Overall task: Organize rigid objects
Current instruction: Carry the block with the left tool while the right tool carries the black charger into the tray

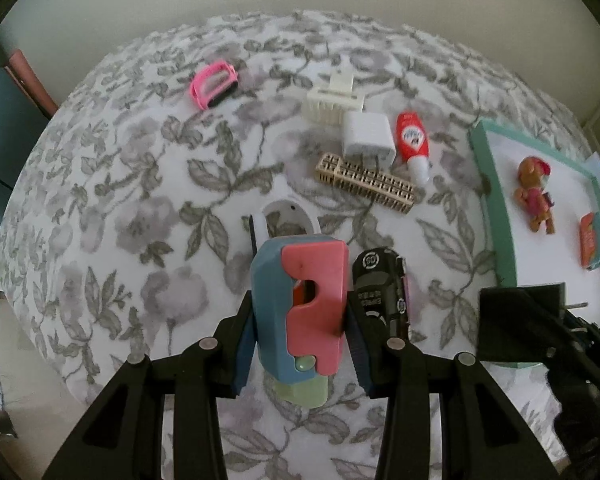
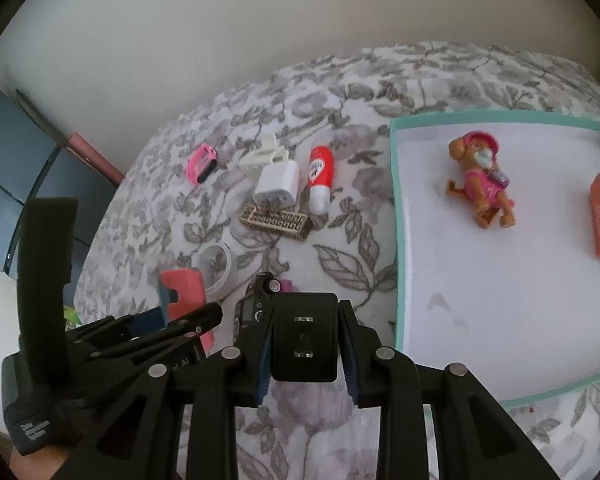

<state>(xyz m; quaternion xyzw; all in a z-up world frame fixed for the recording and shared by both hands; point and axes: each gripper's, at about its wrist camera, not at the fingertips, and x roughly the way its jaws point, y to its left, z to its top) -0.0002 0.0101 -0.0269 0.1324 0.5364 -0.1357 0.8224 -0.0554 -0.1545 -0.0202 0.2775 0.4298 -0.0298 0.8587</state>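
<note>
Rigid objects are being carried to the teal tray (image 2: 396, 240). The left gripper (image 1: 300, 316) is clamping a blue-and-pink block (image 1: 300, 304) left of the tray; the right gripper (image 2: 304, 344) is gripping a black adapter (image 2: 304, 336) just beside the tray's near-left corner. A toy dog (image 2: 480, 180) is lying inside already. Next, I judge, each piece is needing a move over the rim before release.
</note>
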